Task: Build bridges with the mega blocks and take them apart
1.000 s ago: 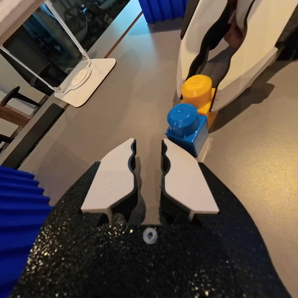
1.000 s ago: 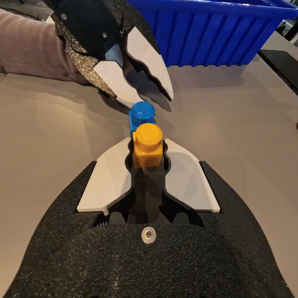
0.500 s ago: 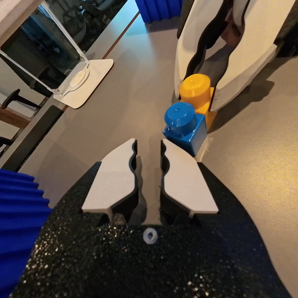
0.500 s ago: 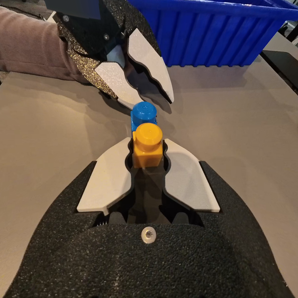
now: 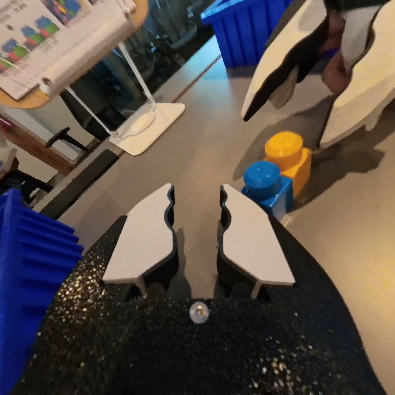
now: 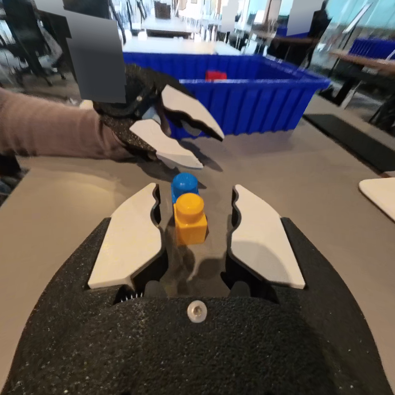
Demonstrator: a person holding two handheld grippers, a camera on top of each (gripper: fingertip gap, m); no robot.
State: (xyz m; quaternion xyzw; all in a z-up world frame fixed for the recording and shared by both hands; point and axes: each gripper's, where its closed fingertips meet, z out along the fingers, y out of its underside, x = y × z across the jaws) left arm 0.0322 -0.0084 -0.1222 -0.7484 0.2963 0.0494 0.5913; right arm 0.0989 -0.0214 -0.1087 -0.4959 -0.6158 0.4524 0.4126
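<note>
With both blocks standing on the grey table [image 6: 299,192], neither tool holds anything.
Right gripper [image 6: 195,199] gapes wide astride the yellow block [image 6: 190,222], mid-frame; blue block [image 6: 184,186] touches behind it. Left gripper [image 5: 196,193] narrowly parted, empty. Likely light, rigid, slick plastic: pinch the flat base sides, not the round stud.

The right gripper [image 6: 195,190] hangs with jaws spread wide, the yellow block [image 6: 190,220] standing free between them on the grey worktop [image 6: 299,171]. The blue block [image 6: 184,186] touches it behind, beneath the left gripper [image 6: 210,152], jaws parted.
</note>
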